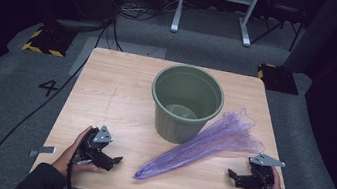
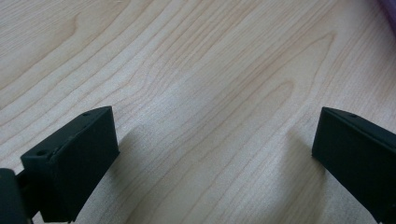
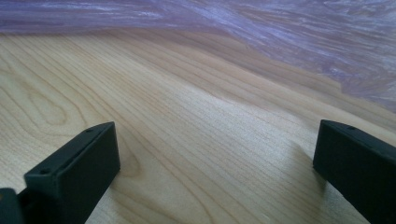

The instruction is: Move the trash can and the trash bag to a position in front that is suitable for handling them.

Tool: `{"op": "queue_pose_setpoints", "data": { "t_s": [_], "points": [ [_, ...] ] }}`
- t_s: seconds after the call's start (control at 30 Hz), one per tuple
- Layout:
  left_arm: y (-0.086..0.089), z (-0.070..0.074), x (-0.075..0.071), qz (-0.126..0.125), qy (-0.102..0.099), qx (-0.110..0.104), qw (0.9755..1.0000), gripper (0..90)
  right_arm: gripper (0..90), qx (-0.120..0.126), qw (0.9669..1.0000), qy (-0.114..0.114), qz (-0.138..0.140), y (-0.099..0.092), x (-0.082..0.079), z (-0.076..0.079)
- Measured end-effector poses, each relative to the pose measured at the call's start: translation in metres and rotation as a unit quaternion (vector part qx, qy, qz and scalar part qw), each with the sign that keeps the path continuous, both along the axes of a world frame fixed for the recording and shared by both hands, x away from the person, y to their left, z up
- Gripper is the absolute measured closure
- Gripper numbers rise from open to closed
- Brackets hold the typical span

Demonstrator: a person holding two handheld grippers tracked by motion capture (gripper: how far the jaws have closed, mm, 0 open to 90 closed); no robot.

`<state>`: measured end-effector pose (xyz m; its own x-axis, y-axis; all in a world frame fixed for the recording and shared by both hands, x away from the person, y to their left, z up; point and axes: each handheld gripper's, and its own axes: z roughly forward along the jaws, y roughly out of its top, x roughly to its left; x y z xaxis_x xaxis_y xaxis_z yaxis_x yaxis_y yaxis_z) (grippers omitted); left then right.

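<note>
A green plastic bin (image 1: 186, 102) stands upright in the middle of the wooden table (image 1: 105, 95), with nothing inside it. A crumpled purple plastic bag (image 1: 202, 145) lies stretched out to its right, narrow end toward the front edge. My left gripper (image 1: 116, 160) rests on the table at the front left, open, pointing right toward the bag's tip; bare wood lies between its jaws (image 2: 210, 140). My right gripper (image 1: 231, 174) rests at the front right, open, pointing left. The bag (image 3: 280, 32) fills the far side of the right gripper view, just beyond its jaws.
The table stands on grey carpet. Cables run across the floor at the left beside a painted number 4 (image 1: 48, 88). Yellow-black striped blocks (image 1: 43, 41) sit past the far corners, and a white frame (image 1: 215, 5) stands behind.
</note>
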<state>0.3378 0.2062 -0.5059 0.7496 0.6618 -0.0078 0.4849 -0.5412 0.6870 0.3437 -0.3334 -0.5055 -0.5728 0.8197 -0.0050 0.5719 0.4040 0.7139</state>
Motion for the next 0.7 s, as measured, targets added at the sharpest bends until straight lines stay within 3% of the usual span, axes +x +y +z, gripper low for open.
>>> {"op": "queue_pose_setpoints", "data": {
  "t_s": [0.33,0.43,0.5,0.6,0.7],
  "points": [
    [0.0004,0.0,0.0009,-0.005,0.0,0.0,1.0,0.0,2.1,0.001,1.0,-0.003,-0.007,-0.0009,-0.0005,0.0002],
    [0.0006,0.0,0.0011,-0.007,0.001,0.0,1.0,0.0,6.1,0.0,0.9998,-0.011,-0.018,-0.0019,-0.0017,0.0007],
    [0.0006,0.0001,0.0014,-0.009,0.001,0.001,1.0,0.0,15.5,0.003,0.9994,-0.019,-0.027,-0.0036,-0.0034,0.0014],
    [0.0004,0.0002,0.0024,-0.012,0.001,0.001,0.9999,0.0,14.9,0.004,0.9989,-0.027,-0.037,-0.0057,-0.0046,0.002],
    [0.0004,0.0002,0.0029,-0.014,0.001,0.001,0.9999,0.0,16.2,0.005,0.9991,-0.032,-0.029,-0.0056,-0.0055,0.0021]
  ]
}}
